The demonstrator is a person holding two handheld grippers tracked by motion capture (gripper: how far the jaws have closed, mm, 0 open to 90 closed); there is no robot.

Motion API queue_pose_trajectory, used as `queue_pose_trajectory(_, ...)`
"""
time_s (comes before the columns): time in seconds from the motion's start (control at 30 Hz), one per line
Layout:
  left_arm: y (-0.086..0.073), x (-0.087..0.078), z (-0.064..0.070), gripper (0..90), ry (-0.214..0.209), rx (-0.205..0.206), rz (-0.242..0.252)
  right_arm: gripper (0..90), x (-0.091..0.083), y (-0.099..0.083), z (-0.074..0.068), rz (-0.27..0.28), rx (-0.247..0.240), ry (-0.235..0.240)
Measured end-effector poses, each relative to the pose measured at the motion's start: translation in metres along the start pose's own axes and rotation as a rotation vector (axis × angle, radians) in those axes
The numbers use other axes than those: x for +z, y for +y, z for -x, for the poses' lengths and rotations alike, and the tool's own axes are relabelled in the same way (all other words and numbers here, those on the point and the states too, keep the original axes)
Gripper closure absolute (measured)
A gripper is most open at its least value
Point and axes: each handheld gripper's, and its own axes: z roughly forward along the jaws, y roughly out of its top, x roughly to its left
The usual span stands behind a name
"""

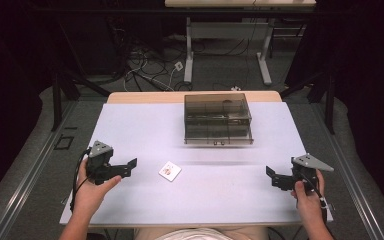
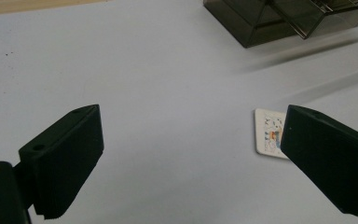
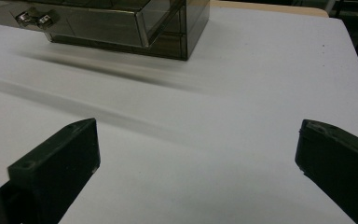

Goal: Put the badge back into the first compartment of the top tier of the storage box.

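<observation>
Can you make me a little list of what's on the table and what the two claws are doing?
table: white top, wooden edge at the far side
box: smoky see-through drawer box at the far middle, small metal knobs on its front
card: small white picture card lying flat, nearer the left side
left claw: left claw open, holding nothing, pointing toward the card, not touching it
right claw: right claw open, holding nothing, over bare table
hands: one hand on each claw, both near the table's front edge
</observation>
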Motion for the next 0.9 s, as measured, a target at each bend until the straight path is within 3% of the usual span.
queue_pose_trajectory(0.57, 0.016, 0.005, 0.011, 13.7, 0.0, 0.012, -0.015, 0.0, 0.001, 0.0, -0.002, -0.001, -0.002, 0.002)
queue_pose_trajectory(0.9, 0.027, 0.011, 0.022, 15.3, 0.008, 0.063, -0.065, 0.0, 0.001, 0.0, -0.003, -0.011, -0.002, 0.008)
